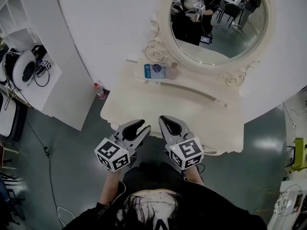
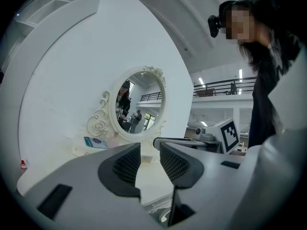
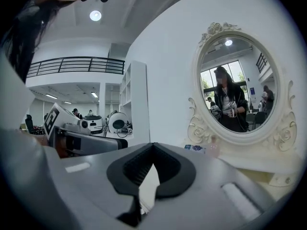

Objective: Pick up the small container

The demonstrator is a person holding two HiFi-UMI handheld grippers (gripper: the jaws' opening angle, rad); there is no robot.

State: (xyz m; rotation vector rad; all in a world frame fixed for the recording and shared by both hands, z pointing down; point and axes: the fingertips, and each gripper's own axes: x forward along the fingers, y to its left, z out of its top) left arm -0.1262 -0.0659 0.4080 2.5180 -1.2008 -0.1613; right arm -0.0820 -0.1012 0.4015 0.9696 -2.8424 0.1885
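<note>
Holding both tongs at the table's near edge, nothing grasped yet. Left tongs (image 2: 149,148): jaws apart, empty, only table top between them. Right tongs (image 3: 152,150): clenched tip to tip on nothing. Table (image 1: 192,109) ahead of both is bare up to the back ledge. Container (image 1: 171,72), a small pinkish thing, sits well ahead of the tongs on that ledge, at the foot of the mirror (image 1: 218,23). Blue pack (image 1: 154,71) is just beside it, on the left-tongs side.

Progress, my read: approach only. Reach, close and lift are all left.

Head view gives the gap from tongs to container. Gripper views give the jaw states, which head view doesn't settle, plus the room behind.
</note>
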